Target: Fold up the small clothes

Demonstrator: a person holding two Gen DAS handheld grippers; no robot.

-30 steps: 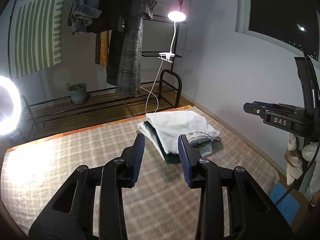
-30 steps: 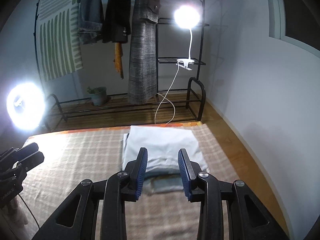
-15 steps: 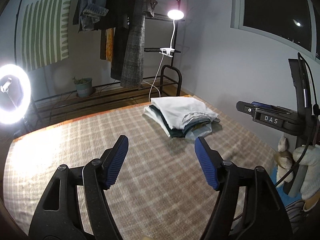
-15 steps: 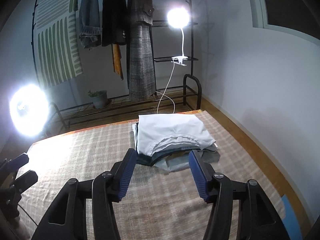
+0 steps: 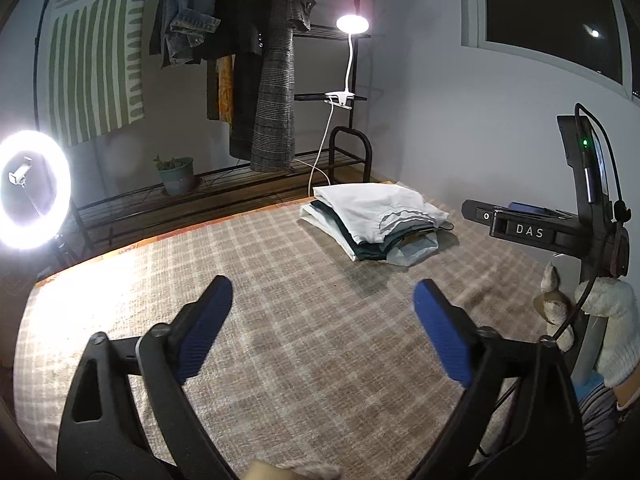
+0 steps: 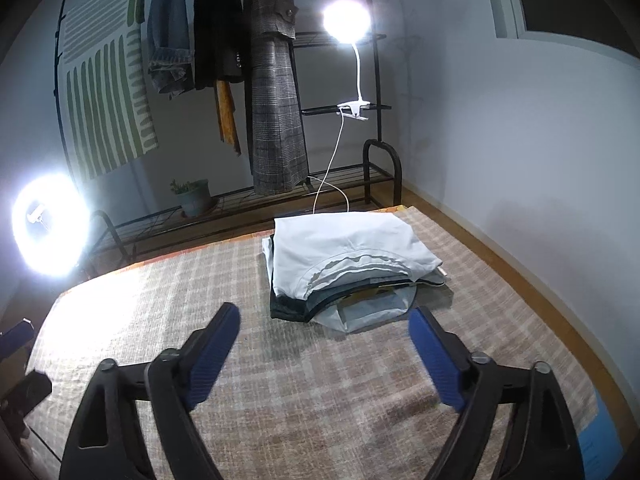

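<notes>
**Clearance around the mat**

Checked mat (image 6: 328, 392) lay bare near both grippers. Stack of folded clothes (image 6: 352, 256) blocked the far right corner. Ring light (image 5: 34, 190) stood off the left edge; clothes rack (image 6: 344, 184) ran behind; wall close on the right.

The left black plastic two-finger gripper (image 5: 322, 332) has ribbed blue rubber pads (image 5: 202, 330) and round pivot screws on skeletal arms. The right black plastic two-finger gripper (image 6: 324, 354) matches; its housing bears "DAS" lettering, a green light and a dark cable. A white, apparently knitted, glove (image 5: 612, 320) shows.
</notes>
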